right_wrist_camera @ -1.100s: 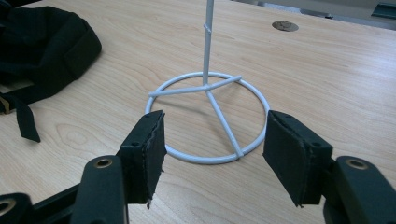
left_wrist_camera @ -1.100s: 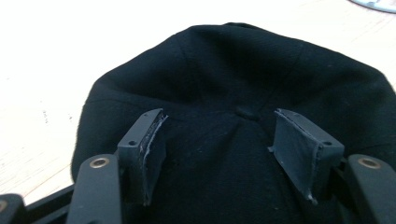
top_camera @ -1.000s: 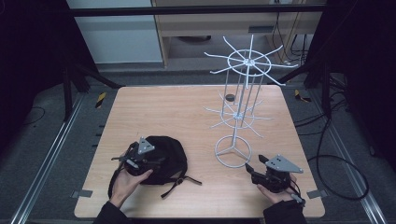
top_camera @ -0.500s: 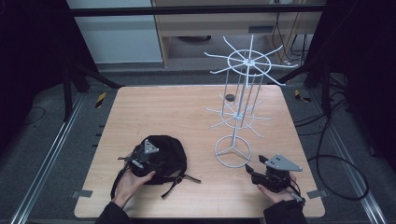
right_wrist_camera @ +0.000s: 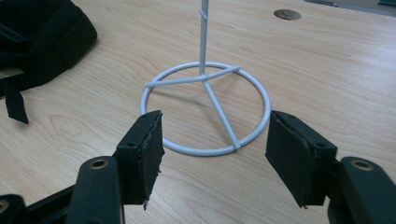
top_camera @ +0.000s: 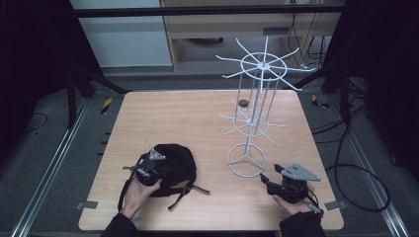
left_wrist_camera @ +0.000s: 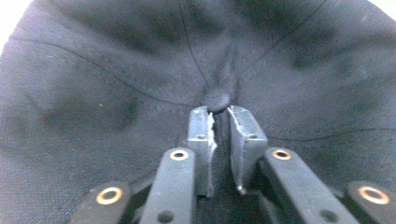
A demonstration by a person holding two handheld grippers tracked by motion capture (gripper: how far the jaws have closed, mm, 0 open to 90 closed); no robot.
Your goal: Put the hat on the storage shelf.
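Here the left gripper [left_wrist_camera: 219, 122] jaws pinch the black cap [left_wrist_camera: 116, 84] beside its crown button [left_wrist_camera: 217, 99]; the right gripper [right_wrist_camera: 212, 149] gapes wide.

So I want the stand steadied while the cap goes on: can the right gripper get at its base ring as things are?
Probably yes. The right gripper is open and faces the white stand's base ring, with bare table between them. The black cap lies off to the side, under the left gripper.

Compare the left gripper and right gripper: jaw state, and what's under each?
The left gripper has its jaws shut, pinching the black cap by its top button; the right gripper is open, holding nothing. Left sits on the cap; right hovers before the white rack's ring base. Both are hand-held, near the table's front edge.
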